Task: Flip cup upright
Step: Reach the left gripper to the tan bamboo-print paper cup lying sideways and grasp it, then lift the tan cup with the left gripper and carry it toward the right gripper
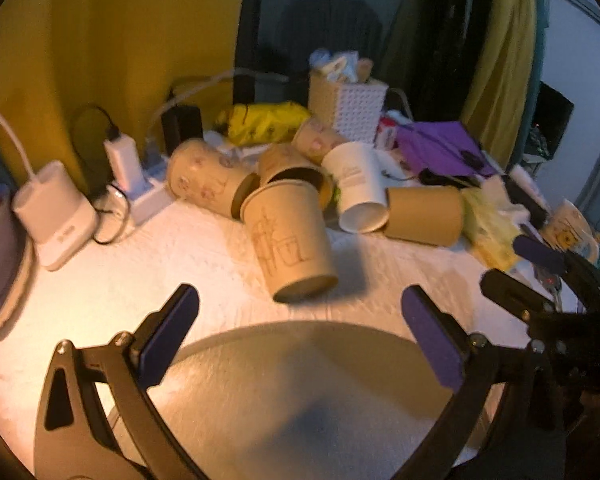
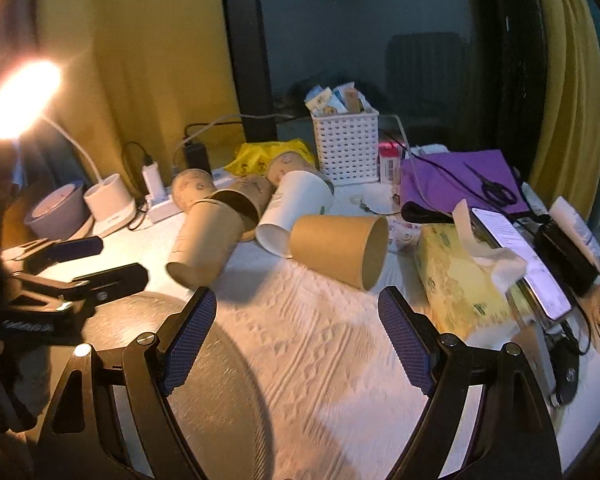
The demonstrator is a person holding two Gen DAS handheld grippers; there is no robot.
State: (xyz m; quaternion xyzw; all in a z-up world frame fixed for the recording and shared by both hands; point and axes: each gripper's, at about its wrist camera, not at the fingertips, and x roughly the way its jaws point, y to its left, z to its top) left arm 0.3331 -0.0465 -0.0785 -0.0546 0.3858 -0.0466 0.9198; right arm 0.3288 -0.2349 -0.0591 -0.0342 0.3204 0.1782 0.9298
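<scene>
The left claw [image 1: 300, 344] is hanging released over the white tabletop [image 1: 204, 256], its fingers spread wide with nothing between them, and the right claw [image 2: 298, 340] is likewise gaping empty. Just ahead of the left claw, a brown printed cup [image 1: 290, 244] is lying on its side, its base toward the claw. Behind it, a white cup [image 1: 358, 188] and a plain brown cup [image 2: 340, 250] are lying tipped among others, beside a tissue box [image 2: 460, 280].

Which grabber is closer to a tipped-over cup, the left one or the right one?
Probably the left gripper. It is open, and the tall brown cup lies on its side right ahead of its fingers. The right gripper, also open, faces the short brown cup, which looks farther off.
</scene>
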